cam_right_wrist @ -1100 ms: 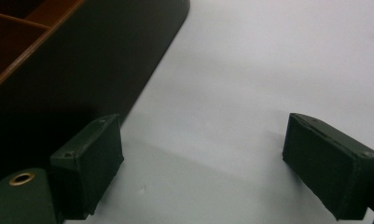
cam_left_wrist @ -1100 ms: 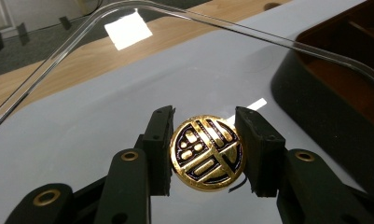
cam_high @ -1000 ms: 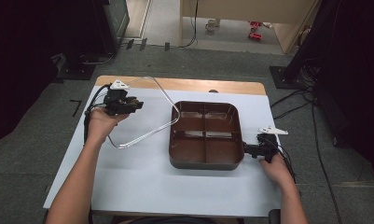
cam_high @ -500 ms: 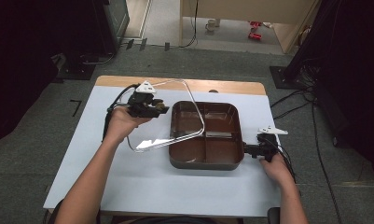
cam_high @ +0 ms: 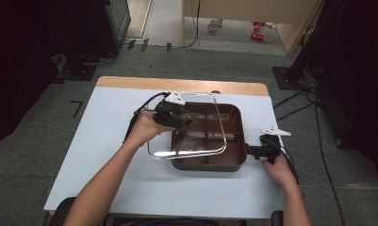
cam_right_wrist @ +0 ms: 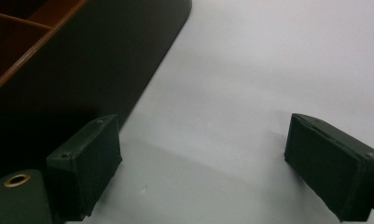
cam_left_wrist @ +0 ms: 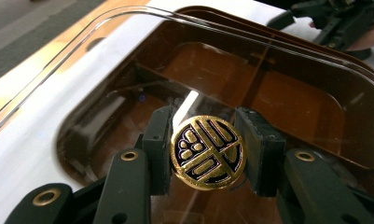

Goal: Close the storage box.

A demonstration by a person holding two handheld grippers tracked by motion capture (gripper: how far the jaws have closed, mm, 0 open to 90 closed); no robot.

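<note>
Left gripper (cam_left_wrist: 207,154): jaws closed on the gold-and-black round knob (cam_left_wrist: 207,152) of a clear lid (cam_high: 189,125), carried tilted above the tray's left half.
Lid: over the tray but not seated; its near edge hangs lower, and part overhangs the tray's left rim.
Tray (cam_high: 238,141): dark brown, divided into compartments that look empty, right of centre on the pale table (cam_high: 92,155).
Right gripper (cam_right_wrist: 212,163): jaws wide apart, holding nothing, resting on the table with one jaw just beside the tray's outer wall.
Progress: probably covering the tray; squaring and lowering the lid are left.
Obstacles: none nearby; cables trail from both grippers.
</note>
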